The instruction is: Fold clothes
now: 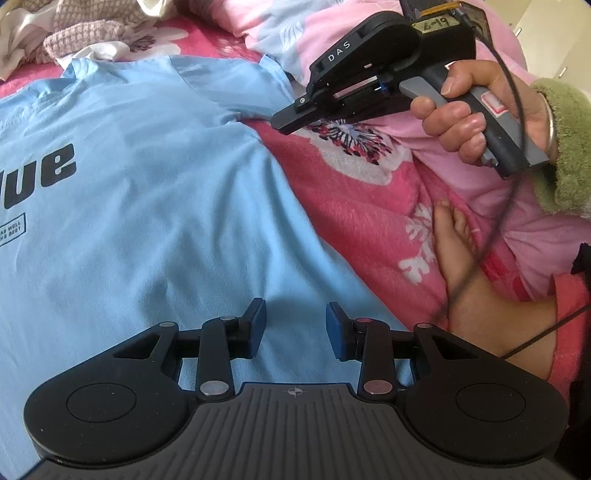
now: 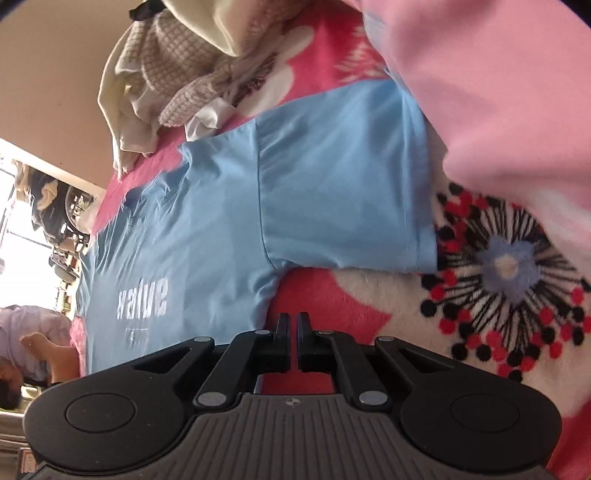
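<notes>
A light blue T-shirt (image 1: 147,192) with dark lettering lies spread flat on a pink flowered blanket (image 1: 354,192). My left gripper (image 1: 295,328) is open and empty, just above the shirt's lower body near its right edge. My right gripper (image 1: 284,123) shows in the left wrist view, hand-held, hovering over the blanket beside the shirt's right sleeve. In the right wrist view the right gripper (image 2: 294,325) is shut with nothing between its fingers, pointing at the sleeve (image 2: 343,177) and armpit of the T-shirt (image 2: 207,229).
A heap of other clothes (image 2: 173,70), beige knit and white, lies beyond the shirt's collar (image 1: 85,33). A pink garment or quilt (image 2: 498,92) lies bunched on the right. A bare foot (image 1: 458,243) rests on the blanket right of the shirt.
</notes>
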The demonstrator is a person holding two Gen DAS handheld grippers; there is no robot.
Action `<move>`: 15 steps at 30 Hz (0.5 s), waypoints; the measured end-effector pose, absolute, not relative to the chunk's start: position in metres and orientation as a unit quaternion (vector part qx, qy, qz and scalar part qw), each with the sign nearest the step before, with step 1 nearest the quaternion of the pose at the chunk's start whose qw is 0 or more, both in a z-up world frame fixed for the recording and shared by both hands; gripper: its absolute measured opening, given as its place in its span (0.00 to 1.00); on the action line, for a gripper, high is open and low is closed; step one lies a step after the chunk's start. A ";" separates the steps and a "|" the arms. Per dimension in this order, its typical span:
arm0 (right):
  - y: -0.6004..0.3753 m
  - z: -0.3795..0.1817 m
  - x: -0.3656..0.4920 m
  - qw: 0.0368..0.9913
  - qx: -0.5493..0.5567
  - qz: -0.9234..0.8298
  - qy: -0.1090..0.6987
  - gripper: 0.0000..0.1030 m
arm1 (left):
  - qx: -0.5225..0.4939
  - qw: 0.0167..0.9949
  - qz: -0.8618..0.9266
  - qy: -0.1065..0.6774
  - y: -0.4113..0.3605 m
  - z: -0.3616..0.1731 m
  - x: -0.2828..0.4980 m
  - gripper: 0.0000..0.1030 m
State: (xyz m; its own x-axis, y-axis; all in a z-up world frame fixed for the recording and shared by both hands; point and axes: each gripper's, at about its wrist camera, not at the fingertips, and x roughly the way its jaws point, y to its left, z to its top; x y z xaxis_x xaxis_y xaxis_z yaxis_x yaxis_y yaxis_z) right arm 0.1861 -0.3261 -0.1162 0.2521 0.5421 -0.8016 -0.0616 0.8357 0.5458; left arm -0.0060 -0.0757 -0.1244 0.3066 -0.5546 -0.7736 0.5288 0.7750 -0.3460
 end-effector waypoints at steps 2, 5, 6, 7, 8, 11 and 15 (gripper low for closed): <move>-0.321 -0.124 0.185 0.761 0.204 0.195 0.584 0.05 | -0.011 0.805 -0.340 0.486 -0.076 -0.125 -0.007 0.34; -0.318 -0.136 0.188 0.747 0.241 0.197 0.587 0.08 | -0.002 0.804 -0.345 0.484 -0.079 -0.125 -0.010 0.34; -0.318 -0.139 0.189 0.742 0.259 0.201 0.584 0.11 | 0.000 0.804 -0.346 0.484 -0.079 -0.125 -0.011 0.34; -0.317 -0.142 0.191 0.740 0.272 0.204 0.581 0.12 | -0.001 0.804 -0.346 0.484 -0.079 -0.126 -0.011 0.34; -0.317 -0.145 0.191 0.737 0.286 0.206 0.577 0.12 | -0.001 0.803 -0.346 0.484 -0.079 -0.126 -0.011 0.34; -0.318 -0.153 0.193 0.724 0.324 0.202 0.574 0.12 | -0.004 0.803 -0.346 0.486 -0.079 -0.126 -0.010 0.34; -0.330 -0.158 0.186 0.708 0.373 0.182 0.571 0.12 | -0.005 0.802 -0.347 0.486 -0.079 -0.126 -0.010 0.34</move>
